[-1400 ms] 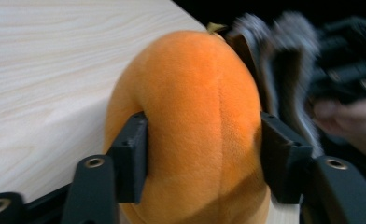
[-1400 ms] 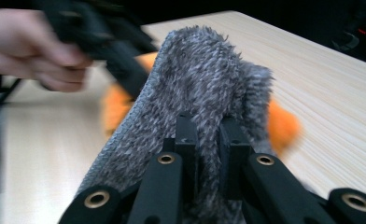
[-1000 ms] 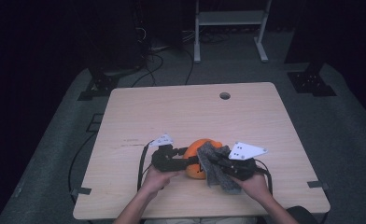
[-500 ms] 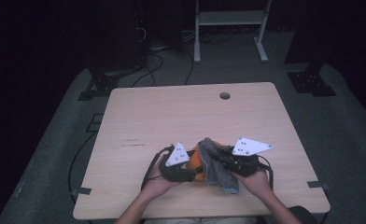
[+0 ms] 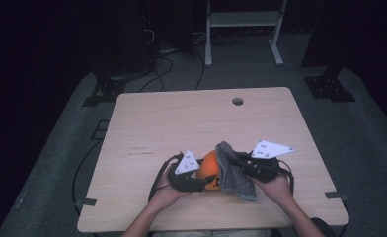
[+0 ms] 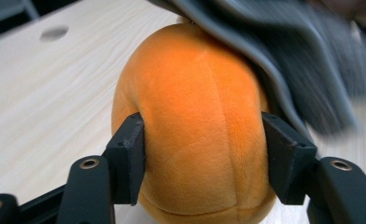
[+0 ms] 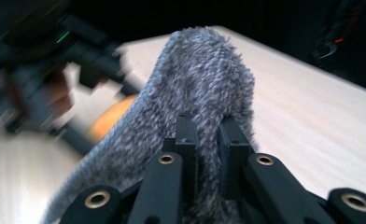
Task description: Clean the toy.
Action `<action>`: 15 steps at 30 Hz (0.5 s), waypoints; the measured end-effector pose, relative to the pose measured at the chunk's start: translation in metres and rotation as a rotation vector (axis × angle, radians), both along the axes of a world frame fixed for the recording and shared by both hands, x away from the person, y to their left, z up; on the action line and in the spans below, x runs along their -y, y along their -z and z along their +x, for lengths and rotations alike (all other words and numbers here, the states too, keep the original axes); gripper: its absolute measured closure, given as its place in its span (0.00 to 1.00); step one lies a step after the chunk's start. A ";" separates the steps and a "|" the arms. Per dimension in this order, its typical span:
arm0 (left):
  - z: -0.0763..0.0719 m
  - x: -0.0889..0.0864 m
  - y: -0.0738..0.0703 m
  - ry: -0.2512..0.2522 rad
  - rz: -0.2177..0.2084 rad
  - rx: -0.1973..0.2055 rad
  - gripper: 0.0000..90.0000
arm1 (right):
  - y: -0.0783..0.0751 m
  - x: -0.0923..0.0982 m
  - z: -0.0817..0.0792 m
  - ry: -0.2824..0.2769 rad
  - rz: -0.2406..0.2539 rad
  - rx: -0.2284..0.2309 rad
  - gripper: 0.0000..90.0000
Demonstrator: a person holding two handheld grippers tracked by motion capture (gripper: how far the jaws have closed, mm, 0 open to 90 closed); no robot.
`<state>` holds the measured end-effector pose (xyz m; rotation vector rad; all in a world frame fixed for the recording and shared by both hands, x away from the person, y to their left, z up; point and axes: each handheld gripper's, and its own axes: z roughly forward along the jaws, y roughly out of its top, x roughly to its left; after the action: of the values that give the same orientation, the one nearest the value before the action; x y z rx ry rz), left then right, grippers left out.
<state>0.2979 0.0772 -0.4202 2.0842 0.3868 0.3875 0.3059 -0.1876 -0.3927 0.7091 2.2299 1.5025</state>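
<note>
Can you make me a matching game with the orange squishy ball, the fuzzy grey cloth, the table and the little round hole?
Things:
1. orange plush ball
2. grey cloth
3. table
4. round hole

Descriptions:
A. light wood, with everything resting on it
B. pinched between the jaws of the right gripper
C. near the table's far edge, away from the hands
D. squeezed on both sides by the left gripper

Pairs: 1-D, 2-B, 3-A, 4-C

surface: wooden table (image 5: 181,123) | on it: orange plush ball (image 5: 209,168), near edge
</note>
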 end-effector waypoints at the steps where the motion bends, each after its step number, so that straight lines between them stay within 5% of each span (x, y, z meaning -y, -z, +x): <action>1: -0.002 0.001 0.000 0.022 0.003 0.020 0.44 | -0.002 0.005 0.002 0.016 0.018 -0.003 0.89; 3: -0.002 0.001 0.001 0.037 0.002 0.027 0.41 | -0.001 0.013 0.007 0.033 0.014 -0.023 0.89; 5: 0.005 -0.002 0.001 0.012 -0.002 -0.017 0.33 | 0.004 0.013 0.009 0.012 0.001 -0.069 0.89; 8: 0.017 -0.013 0.001 -0.065 -0.095 -0.143 0.21 | 0.008 0.008 0.006 -0.038 -0.031 -0.095 0.89; 9: 0.024 -0.021 0.001 -0.085 -0.166 -0.237 0.21 | 0.008 0.007 0.004 -0.046 -0.036 -0.101 0.89; 11: 0.030 -0.027 0.004 -0.077 -0.214 -0.321 0.24 | 0.009 0.004 0.001 -0.063 -0.039 -0.109 0.89; 13: 0.025 -0.023 0.006 -0.048 -0.174 -0.281 0.38 | 0.008 0.001 -0.003 -0.084 -0.042 -0.113 0.89; 15: 0.016 -0.013 0.002 -0.012 -0.109 -0.166 0.45 | 0.004 -0.006 -0.007 -0.114 -0.033 -0.106 0.89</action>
<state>0.3136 0.0901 -0.4223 2.0142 0.5071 0.1962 0.2989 -0.1811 -0.3963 0.6764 2.4050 1.5091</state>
